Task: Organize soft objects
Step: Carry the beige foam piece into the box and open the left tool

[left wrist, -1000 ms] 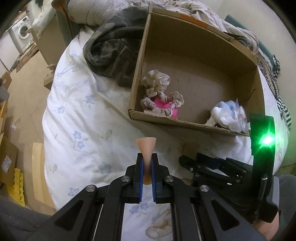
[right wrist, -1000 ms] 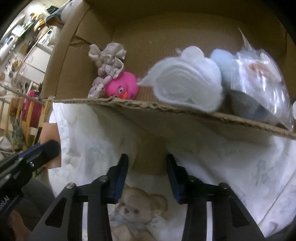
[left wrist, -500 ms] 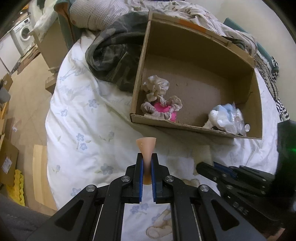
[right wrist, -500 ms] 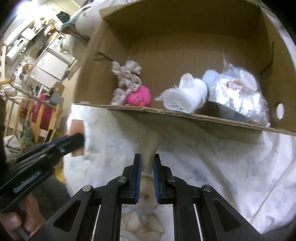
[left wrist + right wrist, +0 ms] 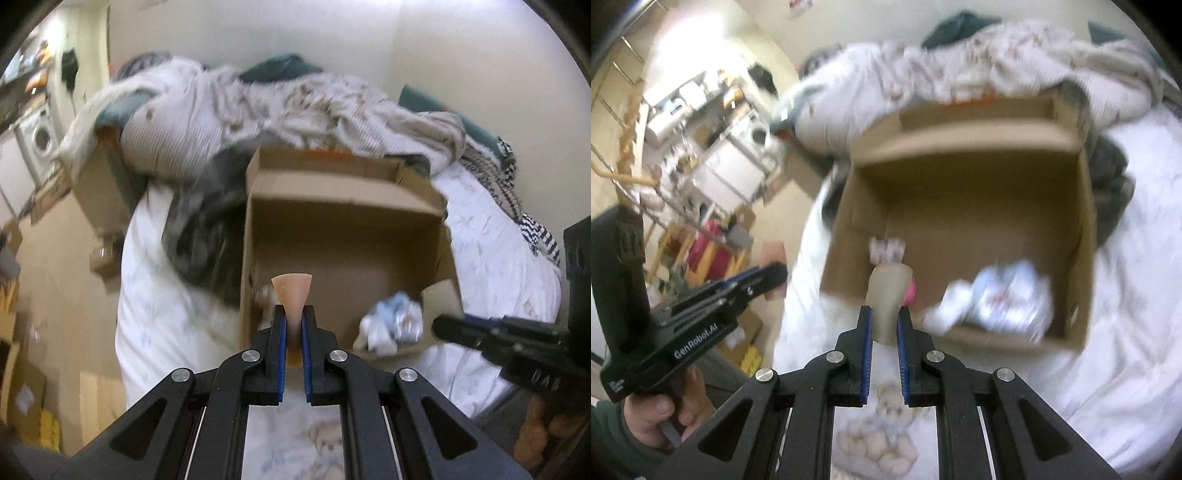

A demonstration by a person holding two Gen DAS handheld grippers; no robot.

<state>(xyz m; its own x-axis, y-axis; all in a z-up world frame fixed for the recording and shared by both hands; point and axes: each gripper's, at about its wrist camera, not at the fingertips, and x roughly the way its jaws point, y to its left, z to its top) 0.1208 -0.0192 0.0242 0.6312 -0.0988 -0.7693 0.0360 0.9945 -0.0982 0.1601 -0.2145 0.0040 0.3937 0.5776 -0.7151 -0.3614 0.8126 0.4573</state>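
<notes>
My left gripper [image 5: 293, 314] is shut on a peach wedge sponge [image 5: 291, 291], which sticks up between its blue pads. My right gripper [image 5: 884, 317] is shut on a beige sponge [image 5: 888, 291] of much the same shape. Both hang above the white bedsheet, just before the near wall of an open cardboard box [image 5: 960, 177]. Inside the box lie a pale scrunchie [image 5: 886, 249], a pink duck [image 5: 910, 291] and a white and blue bundle in clear plastic [image 5: 1004, 295]. The left gripper [image 5: 775, 273] shows at the left of the right wrist view, held by a hand [image 5: 653, 417].
A heap of bedding and clothes [image 5: 295, 103] rises behind the box, and a dark garment [image 5: 199, 229] lies against its left side. The bed's edge [image 5: 125, 295] drops to a floor with cartons on the left. A washing machine [image 5: 40, 136] stands far left.
The right gripper shut on the beige sponge and lifted it off the sheet. Both grippers rose and tipped upward, so the box now sits lower and the wall shows.
</notes>
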